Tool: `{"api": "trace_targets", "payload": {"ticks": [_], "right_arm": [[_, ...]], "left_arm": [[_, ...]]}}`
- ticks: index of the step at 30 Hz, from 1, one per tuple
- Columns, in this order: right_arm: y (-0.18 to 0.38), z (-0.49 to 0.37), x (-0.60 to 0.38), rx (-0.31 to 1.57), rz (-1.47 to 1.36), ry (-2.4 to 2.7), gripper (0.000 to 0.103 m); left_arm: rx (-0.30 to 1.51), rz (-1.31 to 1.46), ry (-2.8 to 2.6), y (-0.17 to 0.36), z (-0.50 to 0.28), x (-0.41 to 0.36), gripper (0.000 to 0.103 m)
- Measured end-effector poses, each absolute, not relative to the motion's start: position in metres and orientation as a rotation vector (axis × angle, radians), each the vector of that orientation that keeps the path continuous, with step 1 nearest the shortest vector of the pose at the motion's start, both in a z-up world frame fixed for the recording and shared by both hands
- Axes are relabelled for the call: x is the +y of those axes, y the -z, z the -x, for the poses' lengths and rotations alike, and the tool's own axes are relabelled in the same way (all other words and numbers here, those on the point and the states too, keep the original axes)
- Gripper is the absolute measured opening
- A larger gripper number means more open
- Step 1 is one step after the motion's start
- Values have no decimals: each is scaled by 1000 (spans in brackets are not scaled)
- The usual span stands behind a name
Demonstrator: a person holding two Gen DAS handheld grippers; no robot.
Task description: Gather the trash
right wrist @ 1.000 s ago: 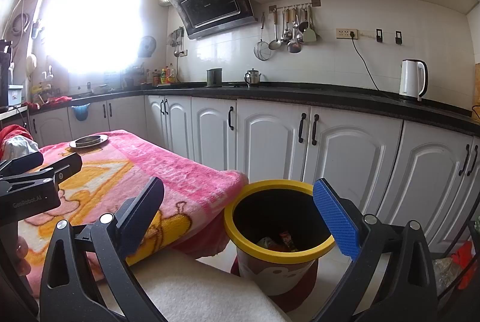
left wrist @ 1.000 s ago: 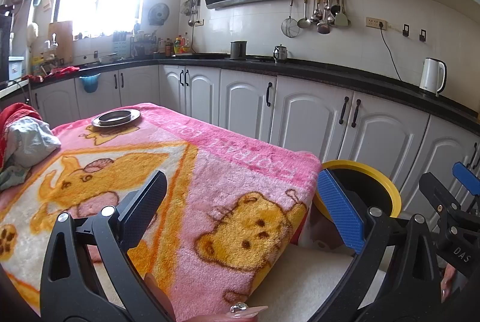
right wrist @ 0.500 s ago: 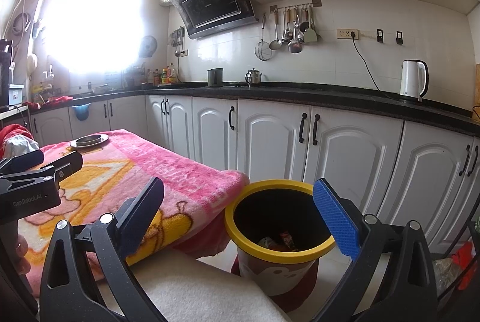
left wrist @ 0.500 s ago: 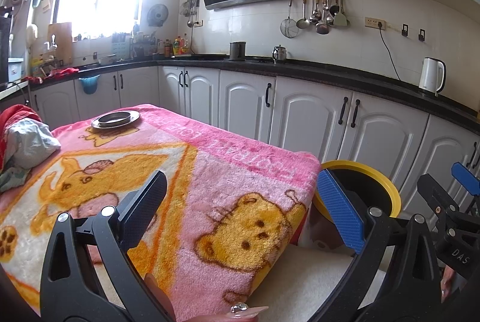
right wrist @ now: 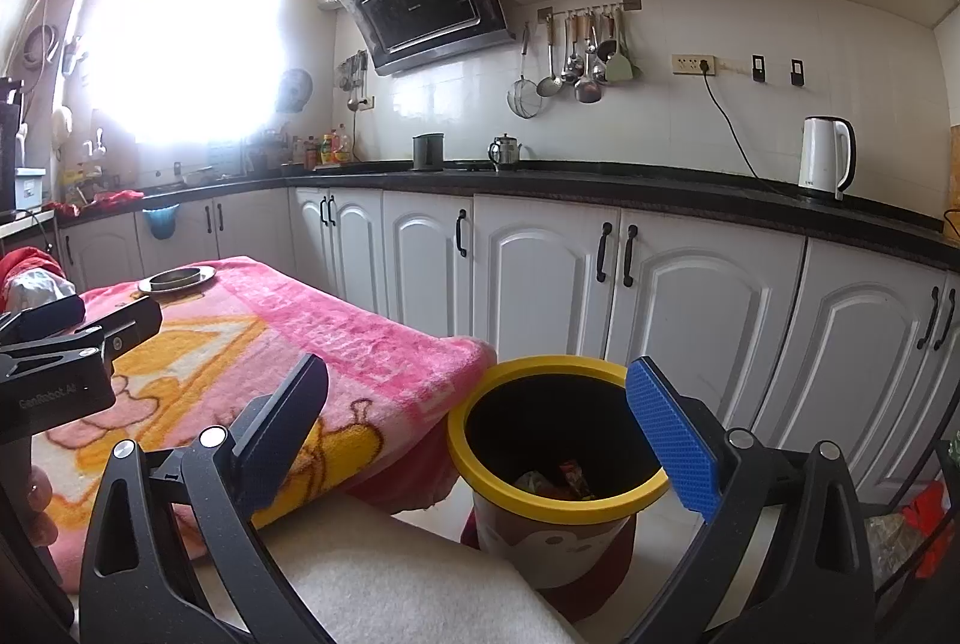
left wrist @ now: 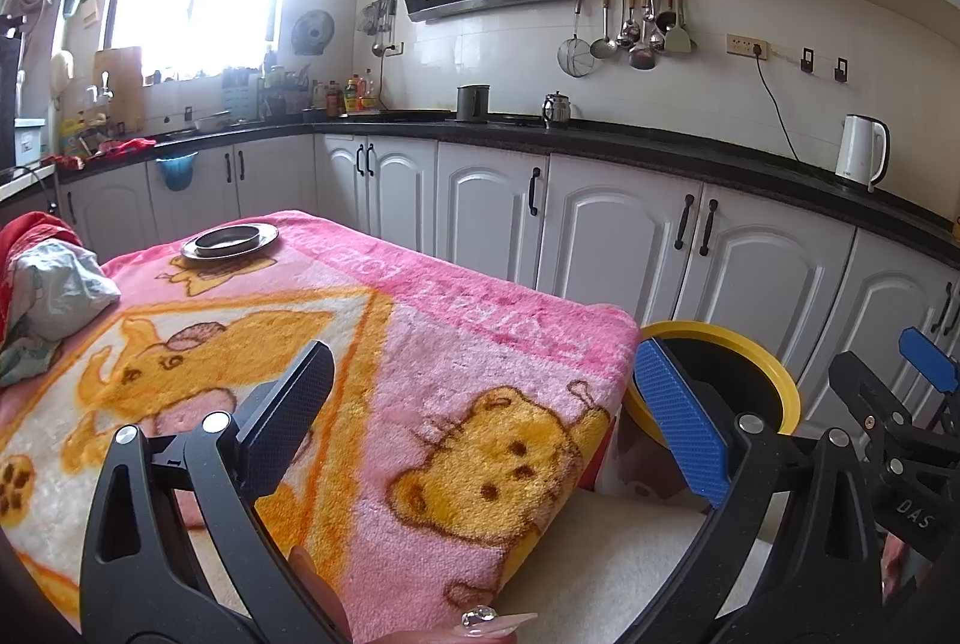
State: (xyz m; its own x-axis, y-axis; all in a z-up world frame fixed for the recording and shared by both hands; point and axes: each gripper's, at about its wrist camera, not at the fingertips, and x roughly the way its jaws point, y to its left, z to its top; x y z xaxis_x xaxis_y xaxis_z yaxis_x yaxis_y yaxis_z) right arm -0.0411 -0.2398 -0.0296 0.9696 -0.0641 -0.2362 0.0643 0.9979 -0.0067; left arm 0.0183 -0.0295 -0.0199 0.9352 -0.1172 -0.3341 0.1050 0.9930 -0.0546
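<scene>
A yellow-rimmed trash bin [right wrist: 474, 446] stands on the floor at the table's right corner, with wrappers [right wrist: 567, 479] lying at its bottom. In the left wrist view only part of the bin [left wrist: 774, 374] shows past the blanket. My right gripper [right wrist: 477, 425] hangs open just above and in front of the bin, nothing between its fingers. My left gripper [left wrist: 480, 419] is open over the near corner of the pink cartoon blanket [left wrist: 420, 344] and holds nothing. Each gripper also appears at the edge of the other's view.
A metal dish [left wrist: 231, 240] sits at the table's far end. Crumpled cloths [left wrist: 54, 284] lie at the left edge. A white cushion [right wrist: 390, 584] is below the grippers. White cabinets [right wrist: 540, 272] and a black counter with a kettle [right wrist: 825, 158] run behind.
</scene>
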Motion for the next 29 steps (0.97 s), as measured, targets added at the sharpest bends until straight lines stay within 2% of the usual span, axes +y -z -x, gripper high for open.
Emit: {"api": "trace_targets", "payload": {"ticks": [21,24,29], "right_arm": [[32,42,-246,237,-16,72,97],[27,36,-249,244,-41,75,97],[12,-25,-189,421,-21,-80,97]], "left_arm": [[368,35,133,20,-23,-26,92],[409,106,103,19,-29,1,92],[505,213,-221,28,-43,124,92]]}}
